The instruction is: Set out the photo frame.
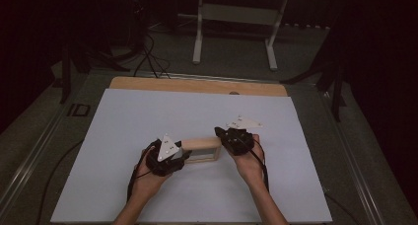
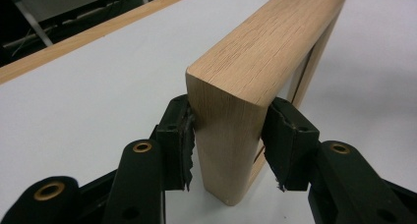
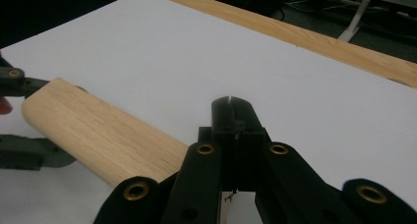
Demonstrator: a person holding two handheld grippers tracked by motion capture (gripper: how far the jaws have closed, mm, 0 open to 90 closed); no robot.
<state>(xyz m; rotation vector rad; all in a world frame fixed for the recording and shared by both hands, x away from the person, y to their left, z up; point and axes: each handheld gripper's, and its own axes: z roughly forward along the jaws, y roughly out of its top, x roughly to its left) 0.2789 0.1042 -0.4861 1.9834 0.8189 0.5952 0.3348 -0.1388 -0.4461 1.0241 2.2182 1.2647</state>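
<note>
A light wooden frame (image 1: 202,144) stands on its edge on the white sheet, slightly left of centre and near the person. My left gripper (image 1: 186,153) is shut on the frame's left end. In the left gripper view the frame (image 2: 265,52) runs away from the jaws, with a black pad (image 2: 178,135) pressed on each side of its corner post. My right gripper (image 1: 222,133) sits at the frame's right end. Its jaws (image 3: 231,106) are shut tip to tip with nothing visible between them, above and beside the frame's rounded top rail (image 3: 98,130).
The white sheet (image 1: 148,116) covers most of the table, and a strip of wooden tabletop (image 1: 197,85) shows along the far edge. A white table stand (image 1: 236,13) and cables lie on the dark floor beyond.
</note>
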